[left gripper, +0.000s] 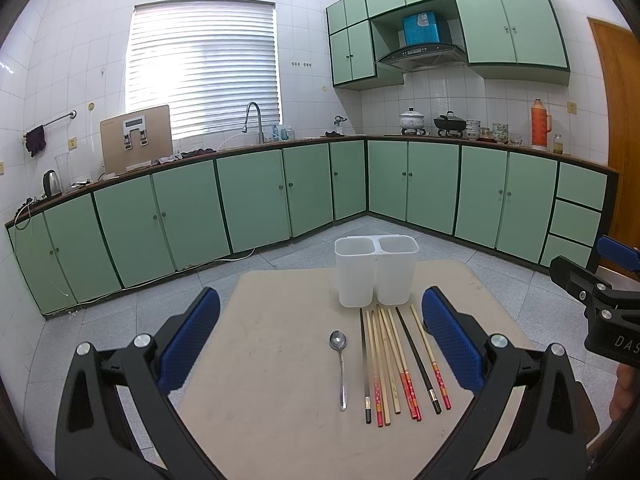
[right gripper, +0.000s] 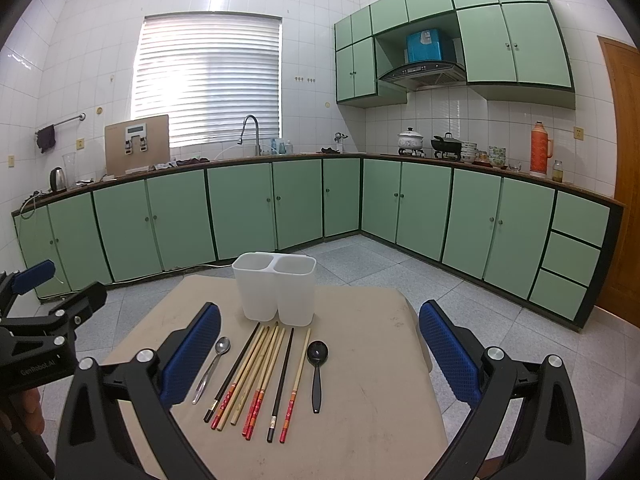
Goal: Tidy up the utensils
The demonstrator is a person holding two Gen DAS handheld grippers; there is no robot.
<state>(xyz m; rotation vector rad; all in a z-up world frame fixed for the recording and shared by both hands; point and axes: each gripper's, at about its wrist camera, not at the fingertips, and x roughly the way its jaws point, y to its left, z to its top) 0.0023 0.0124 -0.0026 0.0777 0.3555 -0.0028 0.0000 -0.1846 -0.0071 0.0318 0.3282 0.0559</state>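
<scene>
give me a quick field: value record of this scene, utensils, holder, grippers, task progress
surface: beige table
holder: white two-compartment holder, upright, both compartments look empty
utensils: metal spoon, row of chopsticks, black spoon, all lying flat in front of the holder
left hand-held gripper: open, holding nothing
right hand-held gripper: open, holding nothing
progress: nothing sorted yet
</scene>
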